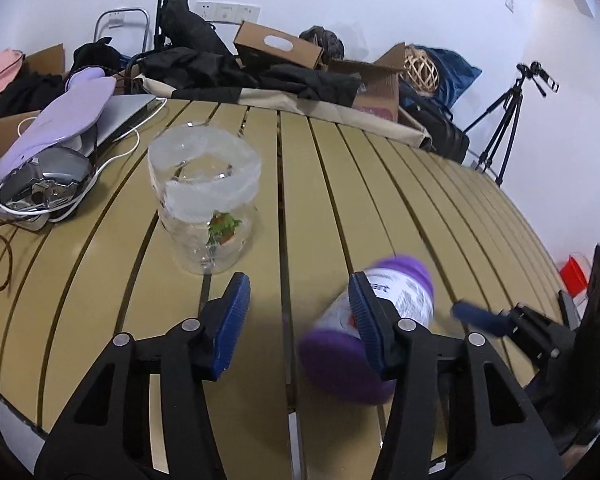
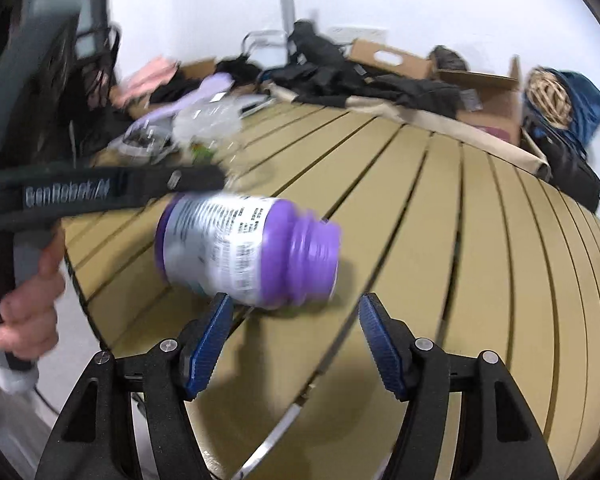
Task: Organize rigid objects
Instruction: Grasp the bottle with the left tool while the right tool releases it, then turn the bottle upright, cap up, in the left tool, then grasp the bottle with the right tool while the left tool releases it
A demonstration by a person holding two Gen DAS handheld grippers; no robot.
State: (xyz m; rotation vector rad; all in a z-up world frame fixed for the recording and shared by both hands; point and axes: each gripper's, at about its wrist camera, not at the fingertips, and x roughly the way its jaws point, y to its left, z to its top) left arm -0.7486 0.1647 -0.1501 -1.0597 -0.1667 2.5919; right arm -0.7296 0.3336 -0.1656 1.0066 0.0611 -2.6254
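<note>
A purple bottle [image 1: 400, 304] with a white label lies on its side on the slatted tan table [image 1: 332, 184], blurred, with no cap on its threaded neck [image 2: 316, 256]. My left gripper [image 1: 298, 300] is open; the bottle lies just past its right finger [image 1: 364, 312], outside the jaws. My right gripper [image 2: 296, 316] is open, with the bottle [image 2: 244, 248] just ahead of its left finger. A clear plastic jar [image 1: 206, 196] with a small green and red item inside stands upright ahead of the left gripper.
A laptop, white cable and lilac item [image 1: 68, 120] lie at the table's left. Dark clothes and cardboard boxes [image 1: 280, 48] are piled behind the table. A tripod [image 1: 508, 120] stands at right. A red container [image 1: 574, 272] sits beyond the right edge.
</note>
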